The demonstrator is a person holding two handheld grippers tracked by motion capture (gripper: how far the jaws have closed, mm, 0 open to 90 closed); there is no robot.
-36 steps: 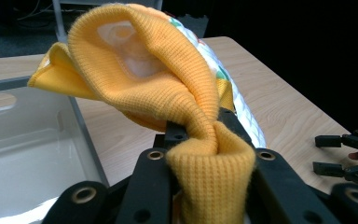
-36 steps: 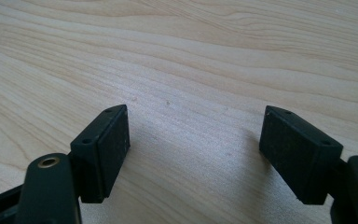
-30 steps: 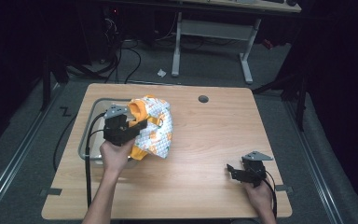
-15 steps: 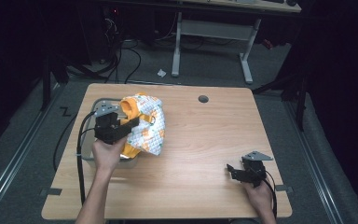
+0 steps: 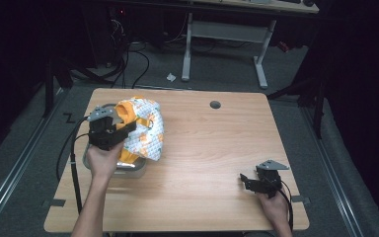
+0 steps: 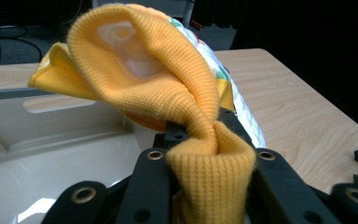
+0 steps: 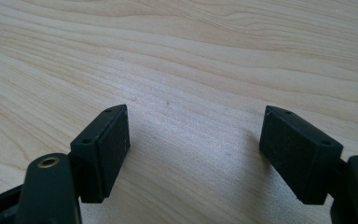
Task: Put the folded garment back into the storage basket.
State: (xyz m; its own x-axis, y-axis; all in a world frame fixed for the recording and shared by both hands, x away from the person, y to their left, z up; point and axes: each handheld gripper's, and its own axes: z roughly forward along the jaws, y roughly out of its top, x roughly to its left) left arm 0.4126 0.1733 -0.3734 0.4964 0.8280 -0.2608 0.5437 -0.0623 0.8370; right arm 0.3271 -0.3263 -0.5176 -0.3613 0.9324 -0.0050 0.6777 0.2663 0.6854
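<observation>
At the left of the high view we see the left tool (image 5: 123,132) clamped on the orange ribbed cuff (image 6: 212,161) of a patterned orange-and-white garment (image 5: 145,131), lifted above a pale tub (image 5: 128,170) at the bench's left edge. The garment drapes over the tub's right rim onto the wooden bench (image 5: 212,148). At the lower right, the right tool (image 5: 245,179) rests low on the bare bench, its jaws spread wide with nothing between them.
</observation>
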